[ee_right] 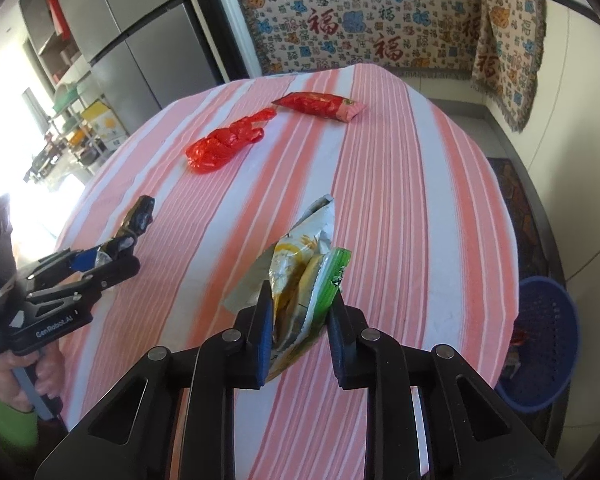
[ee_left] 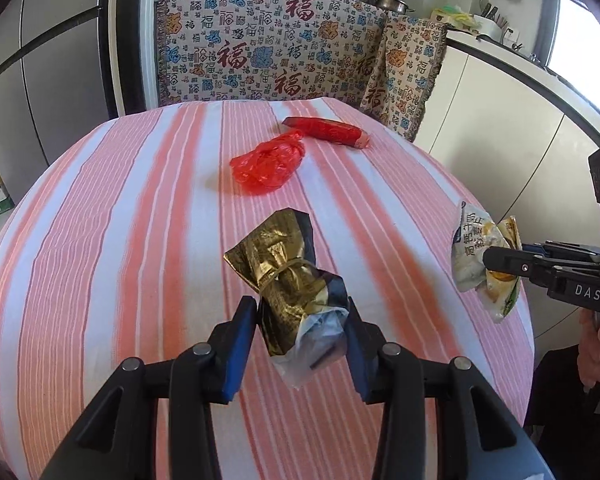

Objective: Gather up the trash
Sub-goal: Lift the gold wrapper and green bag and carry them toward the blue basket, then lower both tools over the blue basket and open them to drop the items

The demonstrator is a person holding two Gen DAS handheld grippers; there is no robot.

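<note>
Between the blue pads of the left hand-held gripper (ee_left: 302,332) sits a crumpled gold-and-black foil wrapper (ee_left: 288,276), clamped at its near end while the knotted far end sticks out ahead over the counter (ee_left: 120,240) and its striped pink cloth. Off to that gripper's right, the right hand-held gripper (ee_right: 300,320) is closed on a flattened yellow-green snack packet (ee_right: 304,268), which stands up between the pads and seems clear of the cloth. So the pick-up step looks done for both hands, each one loaded. Further ahead of both grippers lie two pieces not yet collected: a crumpled red plastic bag (ee_left: 266,162) and, just beyond it, a red sausage-shaped wrapper (ee_left: 328,132). Low and to the right of the right gripper, past the counter's edge, a blue perforated basket (ee_right: 548,344) stands on the floor. Judging by the task, the next move calls for carrying both pieces over to that basket and letting go above it, keeping the grip firm until then.
</note>
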